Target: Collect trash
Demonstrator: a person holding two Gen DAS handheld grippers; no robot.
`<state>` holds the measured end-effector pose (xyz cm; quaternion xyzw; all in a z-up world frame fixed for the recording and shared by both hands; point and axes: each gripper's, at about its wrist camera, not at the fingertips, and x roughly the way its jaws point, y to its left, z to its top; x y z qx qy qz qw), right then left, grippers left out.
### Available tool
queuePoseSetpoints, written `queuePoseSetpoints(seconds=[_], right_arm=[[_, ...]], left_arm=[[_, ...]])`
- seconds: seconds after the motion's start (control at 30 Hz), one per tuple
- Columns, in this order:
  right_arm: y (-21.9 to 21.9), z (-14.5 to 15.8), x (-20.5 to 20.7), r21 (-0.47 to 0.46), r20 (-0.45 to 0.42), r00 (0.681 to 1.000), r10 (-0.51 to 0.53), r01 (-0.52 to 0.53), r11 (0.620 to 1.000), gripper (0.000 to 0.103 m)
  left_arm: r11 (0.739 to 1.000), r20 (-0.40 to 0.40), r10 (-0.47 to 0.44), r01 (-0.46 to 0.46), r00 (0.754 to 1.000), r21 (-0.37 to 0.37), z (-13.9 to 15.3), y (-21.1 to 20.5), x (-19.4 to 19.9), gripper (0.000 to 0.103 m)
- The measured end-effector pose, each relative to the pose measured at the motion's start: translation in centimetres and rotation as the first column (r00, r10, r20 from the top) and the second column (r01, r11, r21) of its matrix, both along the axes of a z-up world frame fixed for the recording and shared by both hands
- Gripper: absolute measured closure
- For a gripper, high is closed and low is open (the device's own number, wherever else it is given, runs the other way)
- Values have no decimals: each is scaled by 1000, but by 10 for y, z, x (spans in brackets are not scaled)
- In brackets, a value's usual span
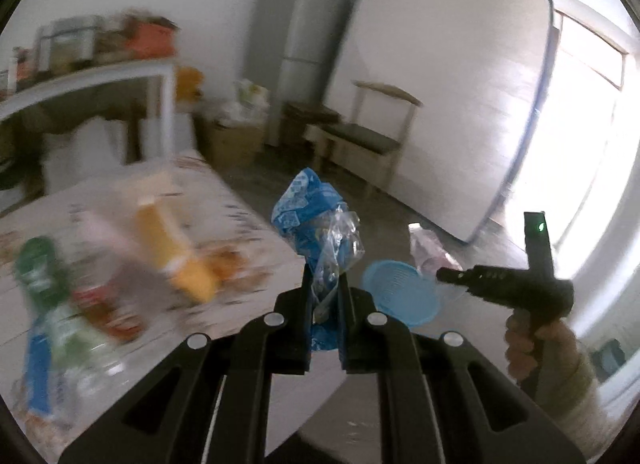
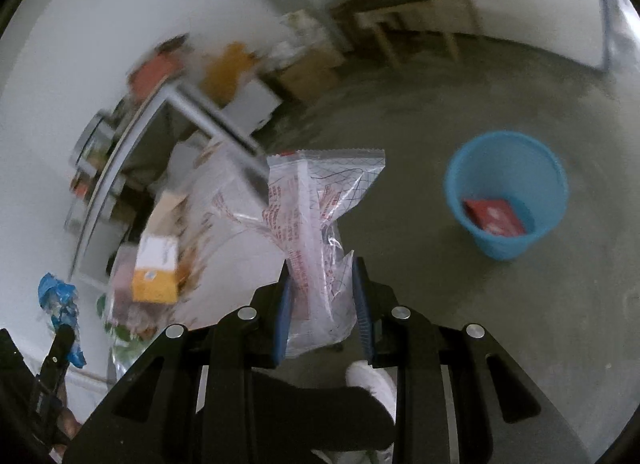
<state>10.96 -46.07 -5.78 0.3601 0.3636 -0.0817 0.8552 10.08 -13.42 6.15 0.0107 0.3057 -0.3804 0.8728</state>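
Left gripper [image 1: 324, 288], right gripper [image 2: 323, 288]; both clamped

Setting: a lived-in room of a home, used for eating and storage. A tall grey refrigerator [image 1: 298, 44] is stood against the white wall, with a large pale mattress [image 1: 444, 96] leaned upright beside it. A wooden chair [image 1: 372, 136] is placed in front of the mattress on a bare grey concrete floor [image 2: 440, 304]. A white shelf unit [image 1: 92, 80] is loaded with blurred containers, and a cardboard box [image 1: 232, 144] of bags is kept near it. A bench [image 1: 248, 232] under a patterned cloth is covered with food packaging. A blue plastic waste bin [image 2: 506, 194] is set on the floor. Daylight is admitted through a window [image 1: 580, 136].
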Motion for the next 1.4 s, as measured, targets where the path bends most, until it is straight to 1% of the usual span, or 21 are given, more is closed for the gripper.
queuePoseSetpoints(seconds=[0.07,0.17,0.23,0.27,0.3,0.37,0.5,0.63,0.67,0.73,0.77,0.83,0.87,0.9,0.97,1.0,1.07,1.13,1.17,1.27,1.4], right_arm=[[-19,-8,-9,23,-12,999,-51,51,998,77],[-48,-23,-22,55,-31,991,-126,128,990,77],[-63,-33,-28,78,-43,985,-169,172,982,77],[-72,-39,-31,91,-50,980,-192,196,976,77],[-79,-44,-33,99,-56,976,-210,215,972,77],[-92,-57,-36,123,-72,967,-243,250,960,77],[-122,-83,-32,169,-110,953,-282,297,940,76],[-156,-103,-22,208,-135,942,-306,329,921,75],[-169,-109,-15,223,-131,941,-313,336,915,72],[-183,-115,-7,219,-129,936,-327,348,911,66],[-195,-121,-2,208,-131,932,-339,360,910,54],[-209,-132,7,198,-139,926,-352,374,906,42],[-216,-141,11,188,-160,918,-363,389,902,40],[-220,-150,12,182,-190,908,-374,407,895,40],[-222,-163,11,198,-210,902,-377,417,887,40],[-221,-166,9,204,-212,902,-376,417,886,40],[-214,-169,5,197,-197,911,-363,400,895,38],[-211,-170,3,185,-195,915,-353,387,903,38],[-213,-170,0,188,-195,915,-352,387,903,38],[-215,-168,-3,209,-182,914,-362,396,894,38],[-212,-154,-17,204,-130,922,-365,385,900,38]], left_arm=[[998,-49,-63,63,997,3,-2,-34,12,94],[988,-138,-149,151,979,8,-10,-87,30,94],[978,-206,-197,208,959,32,-19,-132,44,94],[973,-224,-209,224,952,45,-23,-146,46,94],[963,-261,-233,259,937,70,-32,-173,51,94],[949,-300,-257,299,918,101,-47,-208,54,94],[913,-349,-293,369,890,176,-78,-274,57,94],[885,-399,-315,418,861,203,-104,-332,65,94],[884,-406,-317,423,857,201,-107,-342,68,93],[877,-416,-339,443,844,185,-115,-370,72,93],[876,-411,-344,446,844,184,-118,-382,75,91],[879,-400,-341,440,851,186,-125,-404,81,76],[884,-407,-326,428,853,190,-130,-411,85,65],[890,-414,-311,415,855,188,-134,-413,88,63],[905,-436,-292,394,851,163,-140,-414,94,63],[910,-455,-284,387,844,149,-142,-412,95,63],[912,-466,-289,389,836,132,-144,-405,97,62],[910,-448,-294,390,844,138,-142,-400,101,62],[911,-438,-291,387,851,145,-140,-395,100,62],[916,-427,-291,379,856,134,-133,-381,99,61],[923,-398,-297,367,868,112,-114,-360,98,61]])
